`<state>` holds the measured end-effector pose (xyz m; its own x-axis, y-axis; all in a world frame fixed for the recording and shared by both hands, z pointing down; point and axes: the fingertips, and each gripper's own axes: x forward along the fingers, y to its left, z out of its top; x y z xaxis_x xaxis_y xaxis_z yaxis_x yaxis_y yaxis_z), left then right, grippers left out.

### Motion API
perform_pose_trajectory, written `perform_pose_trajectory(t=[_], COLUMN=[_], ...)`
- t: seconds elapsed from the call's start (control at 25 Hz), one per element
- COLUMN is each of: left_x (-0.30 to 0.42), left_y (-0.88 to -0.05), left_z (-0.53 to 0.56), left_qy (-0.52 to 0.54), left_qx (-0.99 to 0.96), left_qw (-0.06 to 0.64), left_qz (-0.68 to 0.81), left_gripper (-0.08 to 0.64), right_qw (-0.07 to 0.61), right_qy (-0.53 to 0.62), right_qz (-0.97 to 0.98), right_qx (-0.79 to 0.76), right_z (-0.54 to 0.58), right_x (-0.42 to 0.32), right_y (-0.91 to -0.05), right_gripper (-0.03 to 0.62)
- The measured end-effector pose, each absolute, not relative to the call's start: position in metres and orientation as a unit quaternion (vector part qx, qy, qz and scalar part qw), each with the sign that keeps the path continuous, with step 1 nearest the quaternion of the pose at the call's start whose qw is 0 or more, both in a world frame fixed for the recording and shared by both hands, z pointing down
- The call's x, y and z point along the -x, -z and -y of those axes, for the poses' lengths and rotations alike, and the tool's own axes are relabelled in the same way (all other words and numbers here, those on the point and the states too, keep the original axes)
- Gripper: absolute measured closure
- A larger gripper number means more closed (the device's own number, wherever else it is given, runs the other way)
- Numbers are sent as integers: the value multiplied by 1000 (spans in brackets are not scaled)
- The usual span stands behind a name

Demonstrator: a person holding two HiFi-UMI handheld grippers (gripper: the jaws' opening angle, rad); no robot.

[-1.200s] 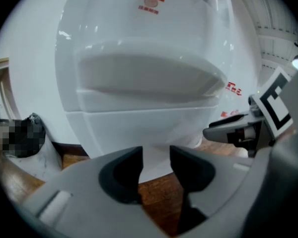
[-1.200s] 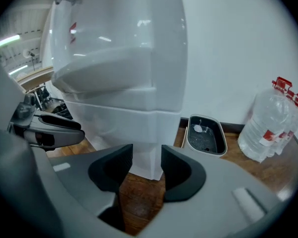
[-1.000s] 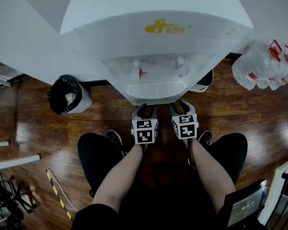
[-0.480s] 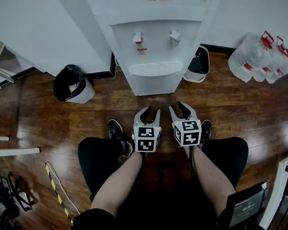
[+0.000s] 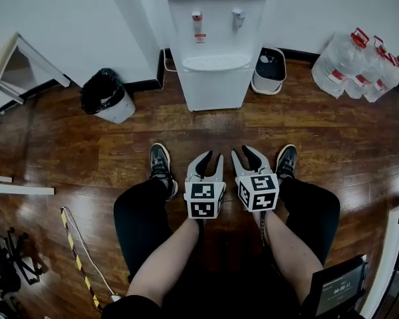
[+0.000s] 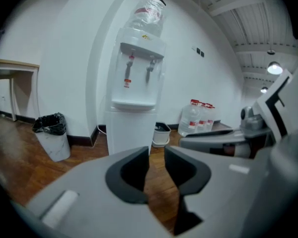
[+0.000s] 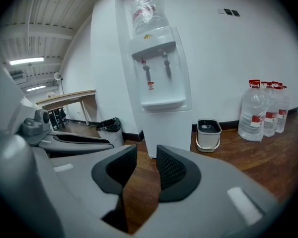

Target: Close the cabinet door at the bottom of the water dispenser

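The water dispenser point(image 5: 216, 18) stands at the far side of the floor point(image 5: 86, 138). Its bottom cabinet door point(image 5: 217, 88) faces the person and already looks flush. Both claws sit near the person, well apart from it. The left gripper point(image 5: 211, 157) lines up with the door more squarely than the right gripper point(image 5: 243, 153). Both pairs of jaws have just been closing and stand narrowly apart on nothing.

Dark wood floor point(image 5: 86, 151): water dispenser point(image 5: 216, 85) at wall, black-bagged bin point(image 5: 106, 97) on one side, small white pail point(image 5: 269, 72) and water jugs point(image 5: 352, 68) on other.
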<state>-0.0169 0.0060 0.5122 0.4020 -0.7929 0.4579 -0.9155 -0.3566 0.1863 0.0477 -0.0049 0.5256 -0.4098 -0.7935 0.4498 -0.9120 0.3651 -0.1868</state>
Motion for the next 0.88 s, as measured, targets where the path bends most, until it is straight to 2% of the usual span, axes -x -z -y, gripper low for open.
perform_pose_trajectory(t=[0.44,0.76,0.88], left_x=[26,50,53], left_y=[-520,-523,-525], left_z=[-113,-166,-177], left_qy=[-159,-149,-153], left_qx=[-819,-805,-809], left_qw=[179,194,172], left_qz=[521,540,541], left_gripper=[445,453,453], right_qw=[131,118,121], right_qy=[-199,-199,-198], right_qz=[817,818,820], right_qx=[-525,-526,-523], right_z=[-99,-148,-161], right_x=[-45,-45,-42], right_y=[-519,-518,-521], right_gripper=[497,499,499])
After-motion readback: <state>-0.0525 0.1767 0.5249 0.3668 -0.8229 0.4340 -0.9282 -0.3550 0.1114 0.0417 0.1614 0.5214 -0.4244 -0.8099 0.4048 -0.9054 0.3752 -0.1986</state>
